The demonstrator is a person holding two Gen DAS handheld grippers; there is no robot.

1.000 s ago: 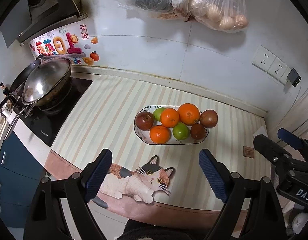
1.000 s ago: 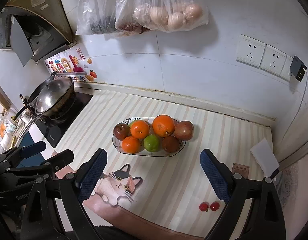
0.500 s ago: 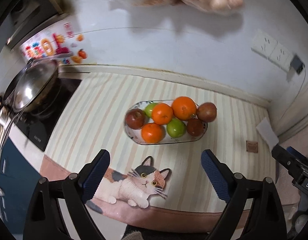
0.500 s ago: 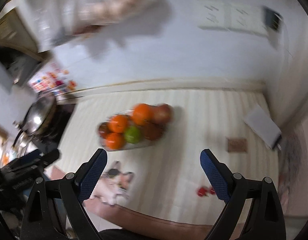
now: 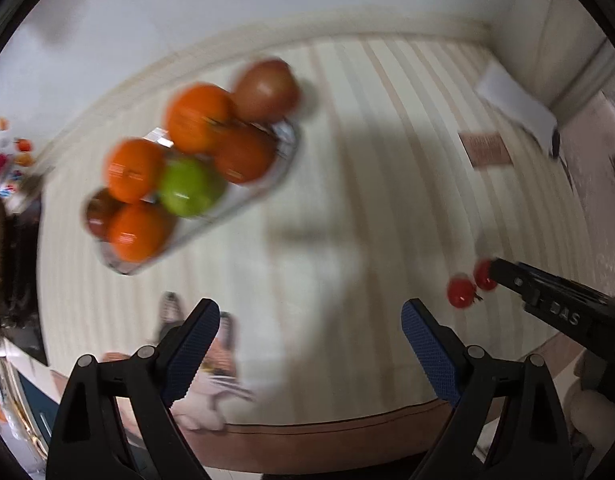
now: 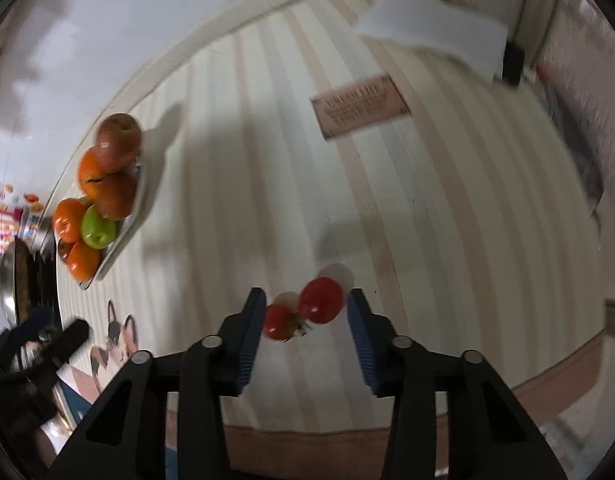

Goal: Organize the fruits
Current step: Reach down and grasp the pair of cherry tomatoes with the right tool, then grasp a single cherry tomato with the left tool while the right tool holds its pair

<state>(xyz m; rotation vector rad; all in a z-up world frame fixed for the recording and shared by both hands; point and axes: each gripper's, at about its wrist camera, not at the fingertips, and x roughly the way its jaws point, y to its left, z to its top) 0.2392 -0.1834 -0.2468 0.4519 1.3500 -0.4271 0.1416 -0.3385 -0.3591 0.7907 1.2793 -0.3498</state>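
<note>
Two small red tomatoes [image 6: 303, 312] lie side by side on the striped counter mat, between the fingers of my right gripper [image 6: 305, 316], which is open around them; the left pad looks close to the left tomato. They also show in the left wrist view [image 5: 469, 286], with the right gripper's finger [image 5: 547, 300] beside them. A glass fruit dish [image 5: 267, 184] holds oranges, a green apple and dark red fruit; it also shows in the right wrist view [image 6: 147, 184]. My left gripper [image 5: 309, 340] is open and empty above the mat, apart from the dish.
A brown card [image 6: 359, 106] and a white box [image 6: 431, 40] lie toward the far right corner by the wall. A cat picture [image 6: 115, 340] marks the mat's front edge. A wok and stove [image 6: 15, 280] stand at the far left.
Both grippers swung right and down toward the counter. The right gripper came down around the two tomatoes and its fingers narrowed. The fruit dish moved to the left in both views.
</note>
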